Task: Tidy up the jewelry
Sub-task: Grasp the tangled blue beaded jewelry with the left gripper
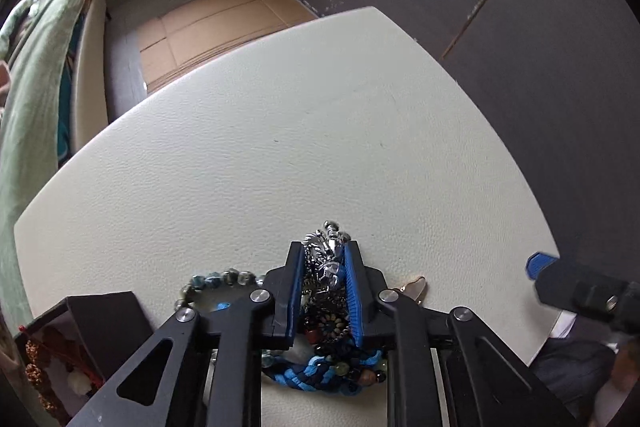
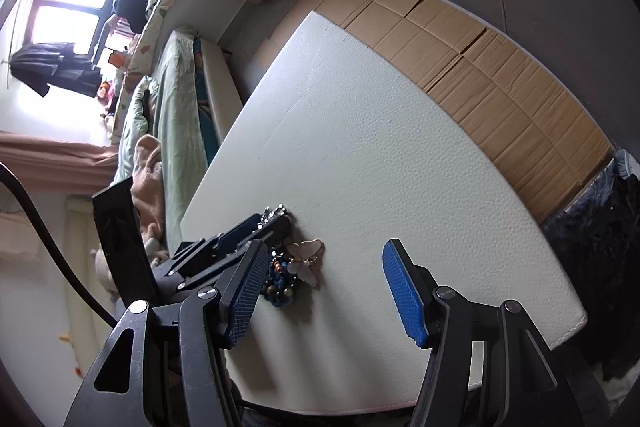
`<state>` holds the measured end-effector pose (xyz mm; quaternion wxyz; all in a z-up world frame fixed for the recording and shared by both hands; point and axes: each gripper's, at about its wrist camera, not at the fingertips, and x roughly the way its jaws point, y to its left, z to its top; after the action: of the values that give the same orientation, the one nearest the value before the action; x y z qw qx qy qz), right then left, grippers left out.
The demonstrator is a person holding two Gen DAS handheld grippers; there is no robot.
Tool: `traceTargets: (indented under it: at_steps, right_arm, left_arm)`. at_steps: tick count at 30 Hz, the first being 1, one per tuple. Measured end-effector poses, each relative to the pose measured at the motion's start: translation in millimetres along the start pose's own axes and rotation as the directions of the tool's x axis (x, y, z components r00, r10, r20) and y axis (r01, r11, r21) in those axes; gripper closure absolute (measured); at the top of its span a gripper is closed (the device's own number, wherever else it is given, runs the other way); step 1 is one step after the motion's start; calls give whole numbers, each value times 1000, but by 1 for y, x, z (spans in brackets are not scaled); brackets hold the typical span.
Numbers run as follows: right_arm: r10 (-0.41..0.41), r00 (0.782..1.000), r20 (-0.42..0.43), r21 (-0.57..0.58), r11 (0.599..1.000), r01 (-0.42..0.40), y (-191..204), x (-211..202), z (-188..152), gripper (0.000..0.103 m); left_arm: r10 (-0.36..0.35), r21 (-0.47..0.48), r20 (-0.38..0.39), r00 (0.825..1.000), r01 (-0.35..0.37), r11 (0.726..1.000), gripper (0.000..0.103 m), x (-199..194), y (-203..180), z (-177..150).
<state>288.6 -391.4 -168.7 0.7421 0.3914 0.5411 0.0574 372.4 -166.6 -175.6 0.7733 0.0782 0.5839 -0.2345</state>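
Note:
A heap of jewelry lies near the front edge of the white table (image 1: 280,131). My left gripper (image 1: 323,247) points steeply down and is shut on a silver ornate piece (image 1: 326,263), with both blue pads pressed against it. Around it lie a grey-green bead bracelet (image 1: 216,279), a blue braided bracelet (image 1: 312,373) and a butterfly brooch (image 1: 414,287). In the right wrist view my right gripper (image 2: 326,293) stands open above the table, with nothing between its pads. The butterfly brooch (image 2: 308,263) lies just beyond its left finger, beside the left gripper (image 2: 272,221).
An open dark box (image 1: 100,323) holding brown beads on red cord stands left of the heap, and the dark box (image 2: 116,239) also shows in the right wrist view. Flattened cardboard (image 2: 500,87) lies on the floor past the table's far edge. A bed with green bedding (image 2: 168,99) is to the left.

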Motion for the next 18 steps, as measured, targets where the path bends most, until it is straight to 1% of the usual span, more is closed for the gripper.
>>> traceTargets:
  at_steps: [2,4,8,11,14,18]
  right_arm:
    - [-7,1000,-9,-11,1000,7,4,5,-1,43]
    - [-12,1000,-20,-20,1000,11,7,10,-2,43]
    - [-21,999,-42,-35,999,19,12,19,-5,43]
    - [-33,998,-53,-50,998,30,17,26,-6,43]
    - [-48,996,-68,-69,997,43,22,33,-8,43]
    - [-89,993,-80,-119,990,79,33,44,-13,43]
  left_arm:
    - [-17,-20,20,1000,17,1000,83,-8,7,0]
    - [-61,-51,38,997,63,997,83,-19,15,-2]
    - [-91,-66,95,991,97,993,83,-46,17,-2]
    - [-121,-76,148,982,133,988,83,-73,21,-3]
    - [-132,-78,201,970,151,985,83,-97,21,-4]
    - [-151,-83,253,956,177,981,83,-118,24,-5]
